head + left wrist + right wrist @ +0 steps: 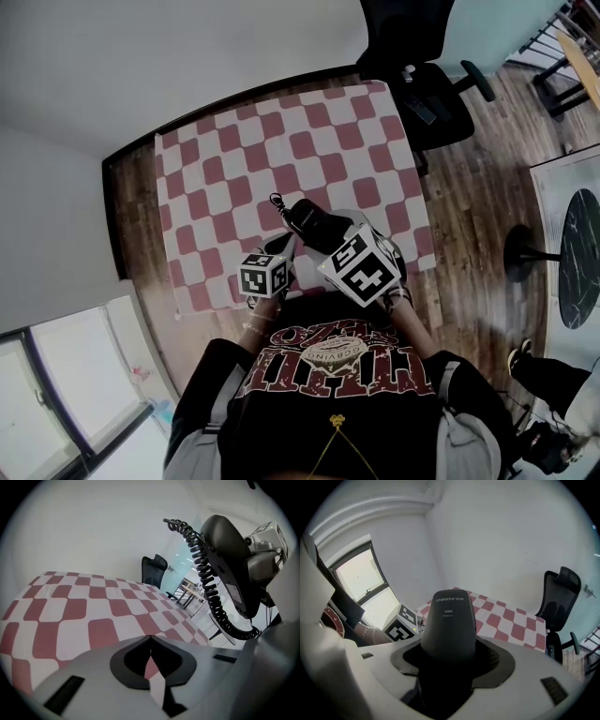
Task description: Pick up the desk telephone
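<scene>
Looking down from the head view, both grippers sit close together over the near edge of the desk with its red-and-white checked cloth. The right gripper has the black telephone handset clamped between its jaws, up off the cloth. Switch to the right gripper view and it's plain: the handset's broad end fills the gap, dark pads pressed on both its sides, white print facing the camera. That same view catches the left gripper's marker cube just to the left, a wrist with a bracelet behind it and a bright window, and the left gripper view sees none of these. Over in the left gripper view, the left gripper has its jaws brought together at the tips with nothing between them, only a sliver of checked cloth showing through lower down. This view also gives the side profile: handset up in the air at upper right, tilted, its coiled cord running down alongside and looping under the lower end. A black office chair stands past the far edge of the desk. Both arms are tucked in near the person's chest, the left gripper pointing roughly level along the desk, the right one held higher just beside it.
</scene>
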Demonstrator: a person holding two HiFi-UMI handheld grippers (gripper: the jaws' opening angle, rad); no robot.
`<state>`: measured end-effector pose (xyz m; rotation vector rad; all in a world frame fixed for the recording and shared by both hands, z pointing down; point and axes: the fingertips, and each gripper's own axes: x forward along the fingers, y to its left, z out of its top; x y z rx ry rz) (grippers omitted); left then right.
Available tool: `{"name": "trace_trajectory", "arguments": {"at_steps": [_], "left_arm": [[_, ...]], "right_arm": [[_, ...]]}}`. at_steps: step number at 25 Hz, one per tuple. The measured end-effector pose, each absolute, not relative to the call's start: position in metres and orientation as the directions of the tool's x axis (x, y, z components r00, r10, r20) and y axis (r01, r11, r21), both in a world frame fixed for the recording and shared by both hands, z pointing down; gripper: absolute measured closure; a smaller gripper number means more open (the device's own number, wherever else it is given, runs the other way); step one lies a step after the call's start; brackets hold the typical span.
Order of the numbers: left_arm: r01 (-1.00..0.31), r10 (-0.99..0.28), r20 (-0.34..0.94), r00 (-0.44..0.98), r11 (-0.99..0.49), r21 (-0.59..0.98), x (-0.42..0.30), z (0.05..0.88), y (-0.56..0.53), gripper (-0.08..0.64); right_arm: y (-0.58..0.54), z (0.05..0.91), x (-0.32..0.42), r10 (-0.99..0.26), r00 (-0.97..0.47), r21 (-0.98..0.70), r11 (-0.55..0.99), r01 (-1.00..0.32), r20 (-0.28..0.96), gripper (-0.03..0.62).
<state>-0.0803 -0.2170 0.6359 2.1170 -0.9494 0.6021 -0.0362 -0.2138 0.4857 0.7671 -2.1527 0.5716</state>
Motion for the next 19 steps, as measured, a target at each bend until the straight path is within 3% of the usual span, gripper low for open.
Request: {"name": "trace_trajectory", "arguments": {"at_steps": [19], "left_arm": [[-0.778,-0.433,0.657,0.617,-0.459,0.429,-0.0821,0.6401,-0.2152,0.551]], "right_arm": [[-0.2101,0.4803,-0.0373,-0.326,-0.522,-0.139,0.732,-0.667,0.788,0.304]]}}
